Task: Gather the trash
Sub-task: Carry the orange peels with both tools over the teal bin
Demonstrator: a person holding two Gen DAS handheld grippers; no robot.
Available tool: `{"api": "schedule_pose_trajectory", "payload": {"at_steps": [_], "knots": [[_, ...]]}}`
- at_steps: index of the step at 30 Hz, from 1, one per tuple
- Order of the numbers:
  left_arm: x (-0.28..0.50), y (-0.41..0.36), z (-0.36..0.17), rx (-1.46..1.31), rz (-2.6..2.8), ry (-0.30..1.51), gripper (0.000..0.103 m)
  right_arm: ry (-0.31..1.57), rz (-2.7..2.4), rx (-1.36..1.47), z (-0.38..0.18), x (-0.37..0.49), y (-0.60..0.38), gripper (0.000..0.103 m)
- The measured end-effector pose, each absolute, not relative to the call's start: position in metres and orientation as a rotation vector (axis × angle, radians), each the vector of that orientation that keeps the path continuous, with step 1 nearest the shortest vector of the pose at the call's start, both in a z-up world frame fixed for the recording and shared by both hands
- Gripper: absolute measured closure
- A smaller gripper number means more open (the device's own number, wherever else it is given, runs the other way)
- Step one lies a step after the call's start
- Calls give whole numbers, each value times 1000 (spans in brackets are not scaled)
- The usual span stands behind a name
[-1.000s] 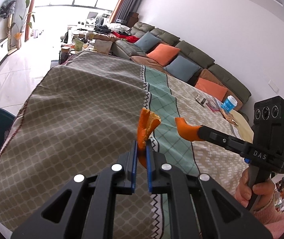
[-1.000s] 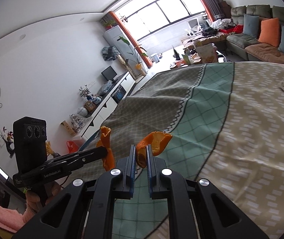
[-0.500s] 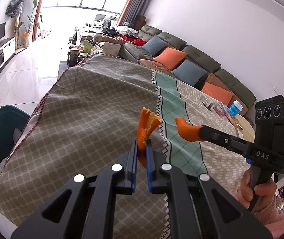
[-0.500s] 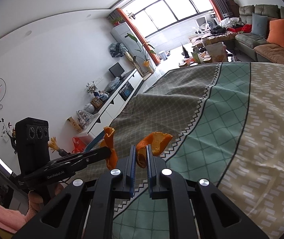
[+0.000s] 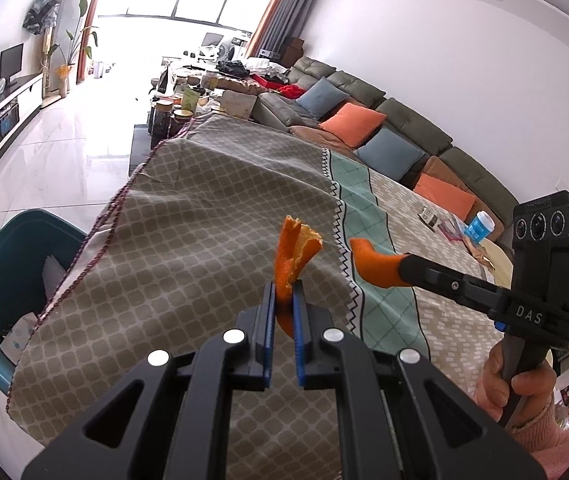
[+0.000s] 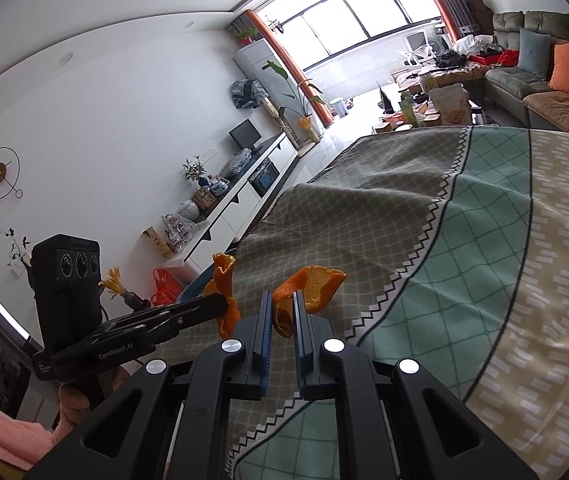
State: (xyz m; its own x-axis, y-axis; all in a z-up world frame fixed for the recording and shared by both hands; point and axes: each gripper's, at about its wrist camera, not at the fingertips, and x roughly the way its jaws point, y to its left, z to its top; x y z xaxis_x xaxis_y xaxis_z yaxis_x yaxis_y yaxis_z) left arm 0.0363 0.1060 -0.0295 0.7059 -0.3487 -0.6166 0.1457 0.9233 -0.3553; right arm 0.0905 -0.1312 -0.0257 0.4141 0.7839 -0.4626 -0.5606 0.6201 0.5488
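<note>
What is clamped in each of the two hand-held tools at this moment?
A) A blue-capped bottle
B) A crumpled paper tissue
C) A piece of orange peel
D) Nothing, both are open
C: the left tool pinches an upright strip of orange peel, and the right tool pinches a curled piece of orange peel, both held above the patterned tablecloth.

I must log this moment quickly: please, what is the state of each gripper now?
Left gripper: closed, holding an orange peel piece.
Right gripper: closed, holding another orange peel piece.
</note>
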Motion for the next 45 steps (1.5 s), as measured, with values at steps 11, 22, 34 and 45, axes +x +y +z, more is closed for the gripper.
{"api": "schedule_pose_trajectory", "payload": {"at_steps": [11, 22, 34, 45], "knots": [[30, 123, -27, -303, -251, 726, 94, 761, 894, 322, -22, 92, -115, 93], [25, 135, -24, -314, -230, 721, 94, 766, 921, 320, -23, 93, -102, 93], [20, 143, -20, -322, -200, 709, 94, 773, 949, 314, -24, 96, -91, 93], [17, 152, -18, -330, -176, 700, 94, 780, 976, 302, -23, 98, -78, 93]]}}
